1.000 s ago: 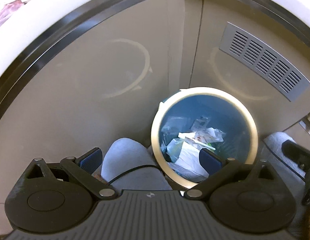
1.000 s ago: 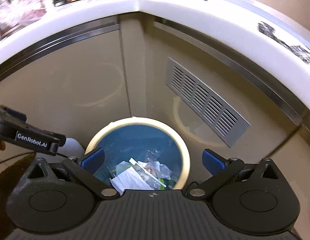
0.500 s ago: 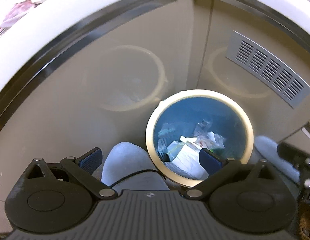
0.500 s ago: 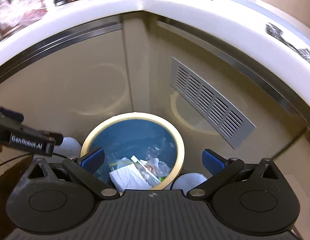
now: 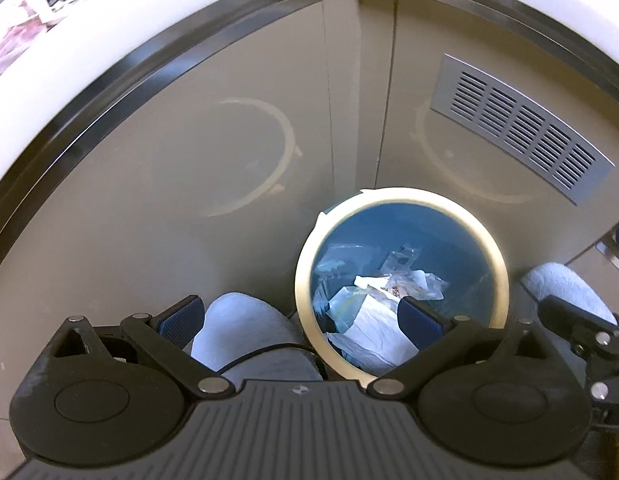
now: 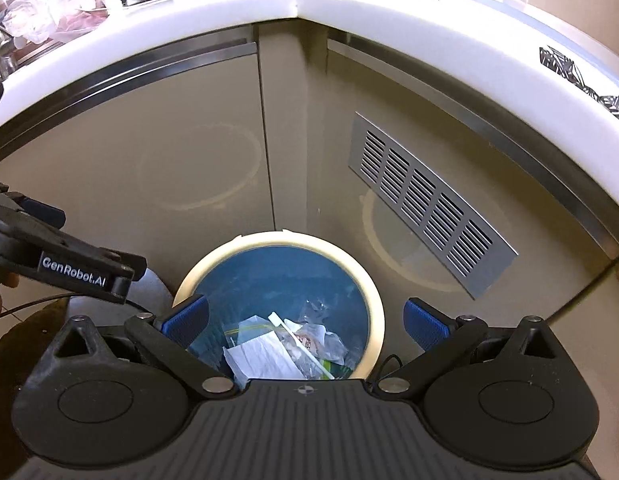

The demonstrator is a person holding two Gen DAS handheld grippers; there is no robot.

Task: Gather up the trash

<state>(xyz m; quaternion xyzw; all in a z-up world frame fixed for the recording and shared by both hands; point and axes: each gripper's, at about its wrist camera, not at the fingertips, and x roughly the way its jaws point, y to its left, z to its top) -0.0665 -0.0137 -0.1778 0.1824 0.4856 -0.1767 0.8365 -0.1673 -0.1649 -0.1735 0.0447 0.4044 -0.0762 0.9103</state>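
A blue trash bin with a cream rim stands on the floor in the cabinet corner; it also shows in the right wrist view. Inside lie white paper, clear plastic wrappers and a white stick. My left gripper is open and empty, above and left of the bin. My right gripper is open and empty, right above the bin. The left gripper's body shows at the left of the right wrist view.
Beige cabinet doors meet in a corner behind the bin, with a grey vent grille on the right door. A white countertop above carries bottles and bags. The person's knees in grey trousers flank the bin.
Both grippers have risen and pulled back a little from the bin, so more of the cabinets and countertop shows. Both stay open and empty.
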